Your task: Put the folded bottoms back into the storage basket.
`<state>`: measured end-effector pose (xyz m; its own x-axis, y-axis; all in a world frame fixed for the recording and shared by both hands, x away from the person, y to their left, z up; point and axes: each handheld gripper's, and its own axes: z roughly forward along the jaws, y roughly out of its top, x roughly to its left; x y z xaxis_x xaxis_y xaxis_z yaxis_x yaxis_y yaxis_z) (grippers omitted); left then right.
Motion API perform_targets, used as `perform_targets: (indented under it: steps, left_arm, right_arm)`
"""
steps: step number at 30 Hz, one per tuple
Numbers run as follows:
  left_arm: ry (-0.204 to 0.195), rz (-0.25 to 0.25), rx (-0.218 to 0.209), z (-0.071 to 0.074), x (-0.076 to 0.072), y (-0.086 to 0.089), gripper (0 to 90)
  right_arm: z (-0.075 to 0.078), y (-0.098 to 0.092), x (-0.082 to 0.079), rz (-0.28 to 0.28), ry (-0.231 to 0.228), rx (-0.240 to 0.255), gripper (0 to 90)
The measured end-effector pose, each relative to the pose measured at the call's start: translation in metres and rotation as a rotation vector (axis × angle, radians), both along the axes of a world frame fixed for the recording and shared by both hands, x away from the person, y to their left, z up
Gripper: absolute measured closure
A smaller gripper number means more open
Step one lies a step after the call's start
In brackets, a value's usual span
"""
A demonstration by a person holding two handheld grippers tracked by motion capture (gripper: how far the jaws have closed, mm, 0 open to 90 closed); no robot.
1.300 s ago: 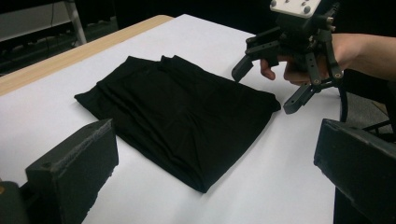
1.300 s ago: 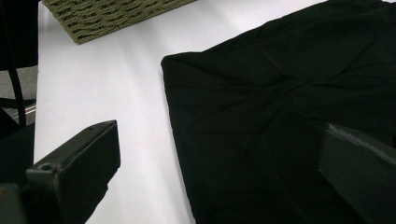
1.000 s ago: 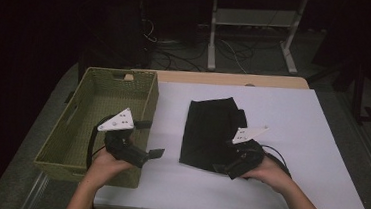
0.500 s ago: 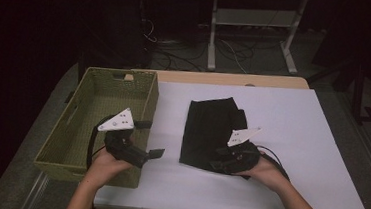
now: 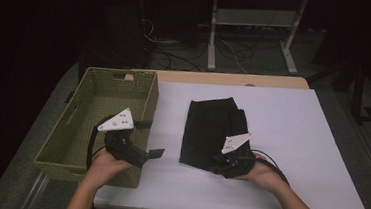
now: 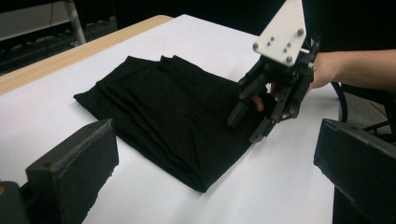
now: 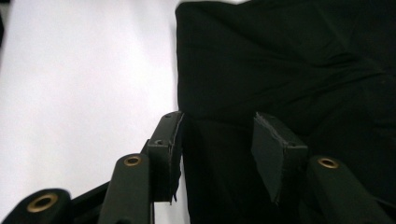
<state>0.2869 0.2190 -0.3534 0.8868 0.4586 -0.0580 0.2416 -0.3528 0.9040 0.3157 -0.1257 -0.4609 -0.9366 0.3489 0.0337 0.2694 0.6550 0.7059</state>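
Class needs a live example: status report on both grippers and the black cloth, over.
Left gripper open, hovering by the basket. Right gripper jaws just closing over the folded black cloth edge, not yet pinched. Nothing in the way.

Your right gripper sits low, tilted down, jaws part-closed and just been closing, pads not yet pressing together. Your left gripper is held level, jaws spread wide.

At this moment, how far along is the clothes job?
Done: the black garment lies folded on the table. In hand: the right gripper has been closing its jaws over the garment's near edge. Left: lifting it, probably into the basket, beside which the left gripper waits open.
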Motion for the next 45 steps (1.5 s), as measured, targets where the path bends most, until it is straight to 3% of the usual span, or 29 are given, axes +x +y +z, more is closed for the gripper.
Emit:
perform_targets:
  steps: [4, 6, 11, 21, 34, 45]
  left_arm:
    - [0.000, -0.001, 0.001, 0.000, 0.000, 0.000, 0.2]
    - [-0.001, 0.001, 0.001, 0.000, 0.000, 0.000, 0.2]
    - [-0.001, 0.001, 0.001, 0.000, 0.000, 0.000, 0.2]
    - [0.000, 0.003, 0.005, 0.000, 0.000, 0.000, 0.2]
    - [0.001, 0.002, 0.003, 0.000, 0.000, 0.000, 0.3]
    - [-0.001, 0.003, 0.003, 0.000, 0.000, 0.000, 0.3]
  right_arm:
    - [-0.003, 0.002, -0.002, 0.006, -0.024, -0.016, 52.5]
    - [-0.003, 0.004, -0.005, 0.016, -0.067, -0.046, 53.9]
    - [-0.004, 0.005, -0.007, 0.023, -0.094, -0.063, 55.1]
    - [-0.004, 0.005, -0.007, -0.009, -0.130, -0.074, 81.6]
    - [0.000, 0.000, -0.003, 0.007, -0.088, -0.046, 85.9]
    - [0.010, -0.009, -0.013, 0.034, -0.066, -0.018, 85.9]
